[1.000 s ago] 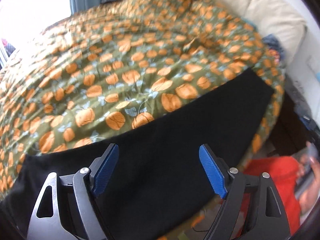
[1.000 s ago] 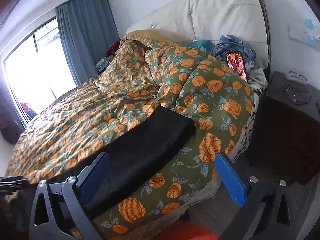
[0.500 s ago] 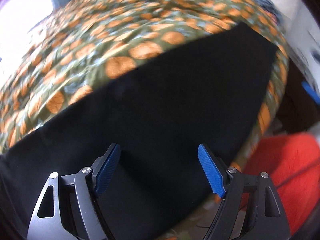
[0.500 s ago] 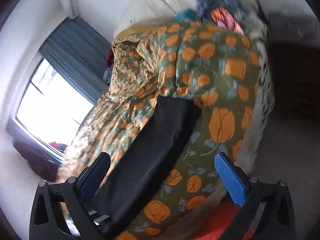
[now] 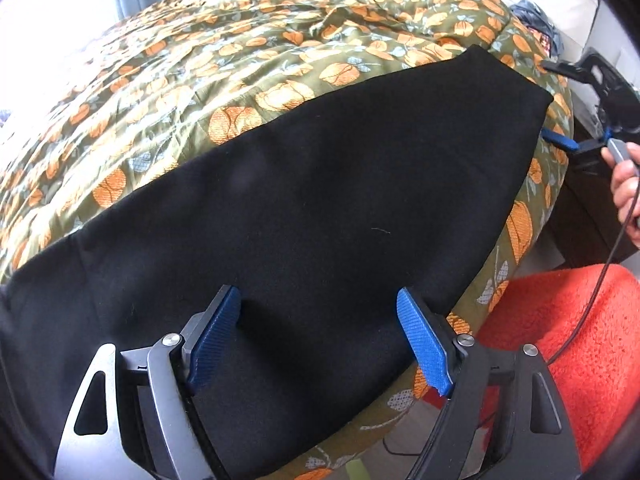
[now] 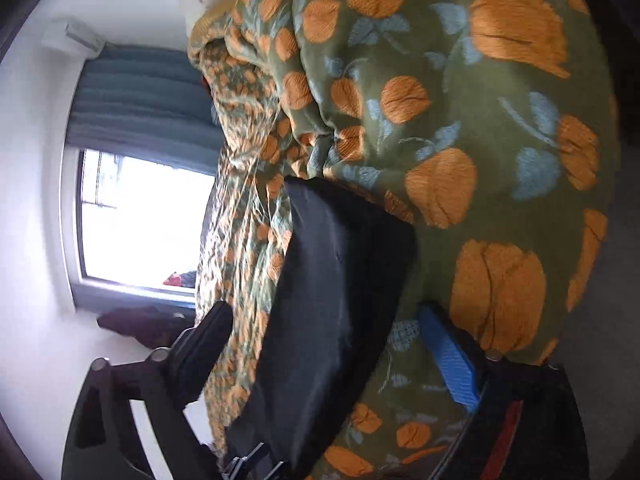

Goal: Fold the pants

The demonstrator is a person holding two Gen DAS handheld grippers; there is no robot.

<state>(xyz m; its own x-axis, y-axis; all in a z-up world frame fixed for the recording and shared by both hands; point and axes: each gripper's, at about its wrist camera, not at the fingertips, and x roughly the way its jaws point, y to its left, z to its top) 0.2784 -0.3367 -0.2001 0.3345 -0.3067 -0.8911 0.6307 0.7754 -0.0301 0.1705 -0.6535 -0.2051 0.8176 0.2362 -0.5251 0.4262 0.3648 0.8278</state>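
Observation:
Black pants (image 5: 320, 184) lie folded lengthwise in a long strip on the floral duvet (image 5: 200, 80), near the bed's side edge. My left gripper (image 5: 318, 304) is open, its blue pads standing apart over the strip's near edge with flat cloth between them. My right gripper (image 5: 547, 100) sits at the strip's far end, held by a hand (image 5: 628, 184). In the right wrist view the picture is rolled on its side. There the pants' end (image 6: 332, 300) lies between the jaws of my right gripper (image 6: 320, 316), which are closing but not pressing on the cloth.
The duvet (image 6: 460, 140) bulges high beside the pants' end. A person's orange-red fleece garment (image 5: 560, 340) is close at the bed's side. A window (image 6: 136, 220) with a blue curtain (image 6: 140, 92) lies across the bed, with a cream headboard (image 5: 560, 0) and a dark bedside cabinet (image 5: 580, 220).
My left gripper came down onto the pants' near edge, then stayed put. My right gripper rolled over and dropped toward the pants' far end, and its jaws narrowed a little.

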